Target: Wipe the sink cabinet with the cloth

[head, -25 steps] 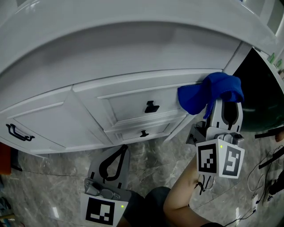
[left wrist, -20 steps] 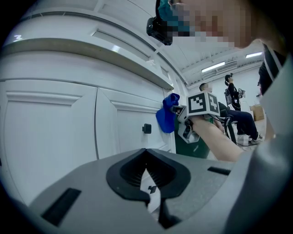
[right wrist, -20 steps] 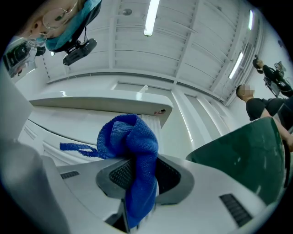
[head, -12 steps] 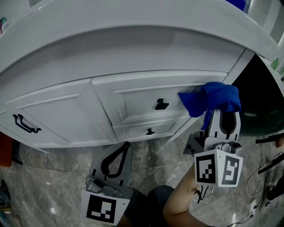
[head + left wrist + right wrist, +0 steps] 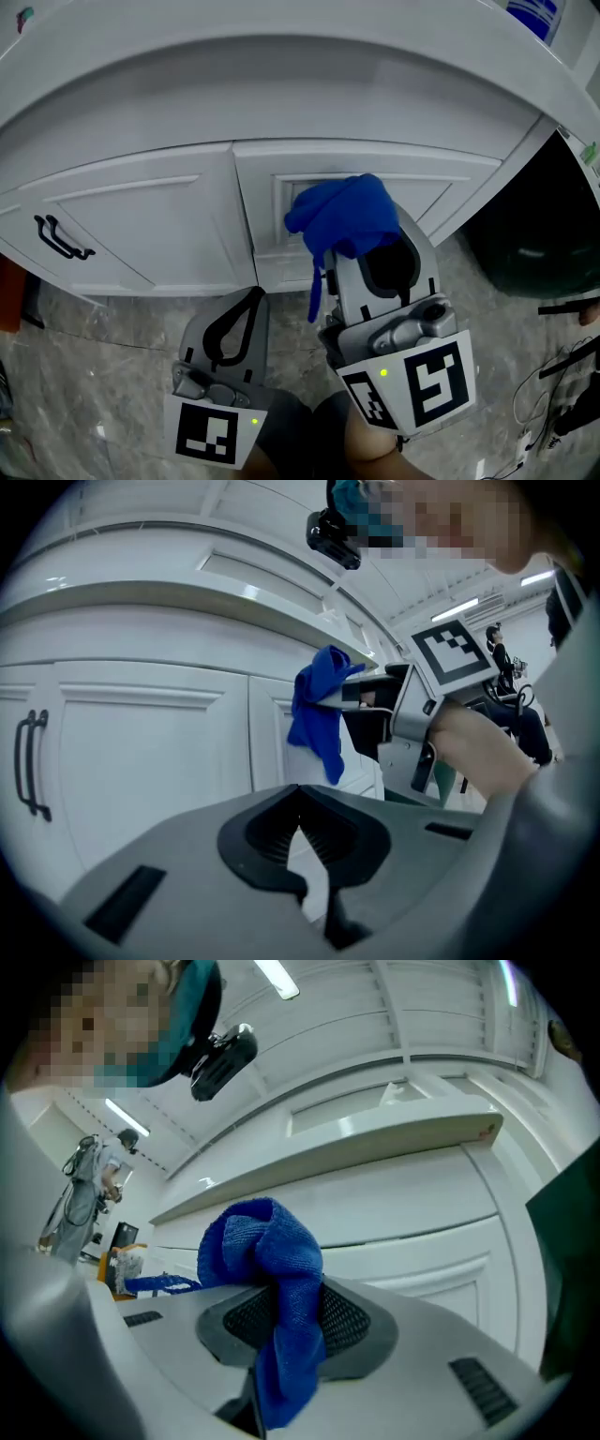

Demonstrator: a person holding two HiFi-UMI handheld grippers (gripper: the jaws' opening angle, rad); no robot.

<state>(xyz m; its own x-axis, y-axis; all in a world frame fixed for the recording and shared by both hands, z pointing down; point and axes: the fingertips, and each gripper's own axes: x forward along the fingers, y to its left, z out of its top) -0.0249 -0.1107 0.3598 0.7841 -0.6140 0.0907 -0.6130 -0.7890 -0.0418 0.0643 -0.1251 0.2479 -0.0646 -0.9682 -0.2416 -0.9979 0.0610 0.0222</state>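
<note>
The blue cloth [image 5: 342, 217] is bunched against the white sink cabinet's [image 5: 141, 225] drawer front, below the curved counter edge. My right gripper [image 5: 361, 246] is shut on it, and a strand of cloth hangs down on the left. In the right gripper view the cloth [image 5: 272, 1260] is pinched between the jaws of the right gripper [image 5: 286, 1321] and spills over them. My left gripper [image 5: 234, 328] hangs lower, in front of the cabinet base, shut and empty. In the left gripper view the left gripper [image 5: 302, 832] points at the door, with the cloth [image 5: 319, 714] to the right.
A black handle [image 5: 58, 239] sits on the left cabinet door, also seen in the left gripper view as the handle [image 5: 33, 775]. A dark green bin [image 5: 534, 234] stands right of the cabinet. Grey marble floor [image 5: 112, 356] lies below. Cables [image 5: 562, 375] lie at the far right.
My right gripper has carried the cloth leftward along the drawer fronts, and it now covers the black drawer knobs. The left gripper has stayed low and shut.
</note>
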